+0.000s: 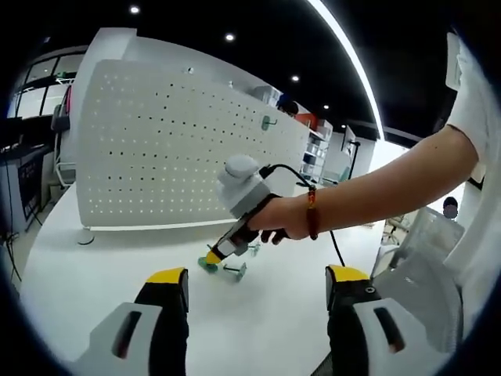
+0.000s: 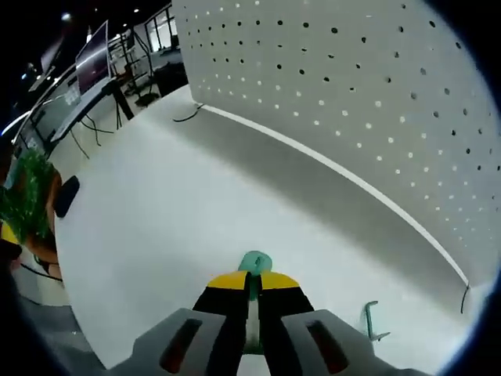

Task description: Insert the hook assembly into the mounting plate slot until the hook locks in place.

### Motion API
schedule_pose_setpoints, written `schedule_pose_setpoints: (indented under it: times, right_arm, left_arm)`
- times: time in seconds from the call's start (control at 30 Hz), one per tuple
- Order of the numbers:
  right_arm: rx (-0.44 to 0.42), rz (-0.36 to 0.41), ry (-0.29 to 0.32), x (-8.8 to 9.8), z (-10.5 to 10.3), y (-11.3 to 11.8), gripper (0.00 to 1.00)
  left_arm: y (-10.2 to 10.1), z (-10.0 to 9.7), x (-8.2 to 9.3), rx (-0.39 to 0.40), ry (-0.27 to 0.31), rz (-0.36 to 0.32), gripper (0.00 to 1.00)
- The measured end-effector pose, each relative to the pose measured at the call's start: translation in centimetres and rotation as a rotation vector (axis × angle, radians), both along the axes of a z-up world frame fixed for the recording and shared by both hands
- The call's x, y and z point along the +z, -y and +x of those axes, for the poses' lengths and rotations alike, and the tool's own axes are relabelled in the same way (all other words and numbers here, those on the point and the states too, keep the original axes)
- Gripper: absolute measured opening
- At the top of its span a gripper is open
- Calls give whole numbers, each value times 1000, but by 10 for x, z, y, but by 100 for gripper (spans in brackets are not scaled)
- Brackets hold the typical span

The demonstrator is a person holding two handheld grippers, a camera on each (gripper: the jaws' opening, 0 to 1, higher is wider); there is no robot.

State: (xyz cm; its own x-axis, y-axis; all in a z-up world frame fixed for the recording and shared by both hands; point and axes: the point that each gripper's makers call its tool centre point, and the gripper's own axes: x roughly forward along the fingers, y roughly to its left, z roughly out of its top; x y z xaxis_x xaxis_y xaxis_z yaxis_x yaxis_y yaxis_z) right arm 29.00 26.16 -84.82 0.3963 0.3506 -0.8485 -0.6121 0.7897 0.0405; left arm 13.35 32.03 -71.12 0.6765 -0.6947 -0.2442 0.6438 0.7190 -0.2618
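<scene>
While the right gripper (image 2: pixel 252 288) has its fingers closed tight on one green hook (image 2: pixel 254 264) low over the white counter (image 2: pixel 156 227), a thin grip near the hook's end could let it twist or slip on the way to the pegboard (image 2: pixel 352 94). A second hook (image 2: pixel 369 319) lies just beside it. The hooks are small, pale green, with round ends. The left gripper (image 1: pixel 257 283) hangs wide open and empty, well back from the pegboard.
</scene>
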Motion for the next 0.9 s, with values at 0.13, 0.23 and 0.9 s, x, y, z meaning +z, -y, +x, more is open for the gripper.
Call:
schedule_pose_setpoints:
  times: [0.13, 0.23, 0.9]
  right_arm:
    - [4, 3, -9, 0, -1, 1, 2]
    - [-4, 12, -9, 2, -1, 2, 2]
    - [-35, 229, 122, 54, 5, -7, 1]
  left_arm:
    - [0, -1, 0, 2, 0, 0, 73]
    - [0, -1, -1, 0, -3, 4, 73]
    - [-5, 4, 6, 26, -1, 10, 69]
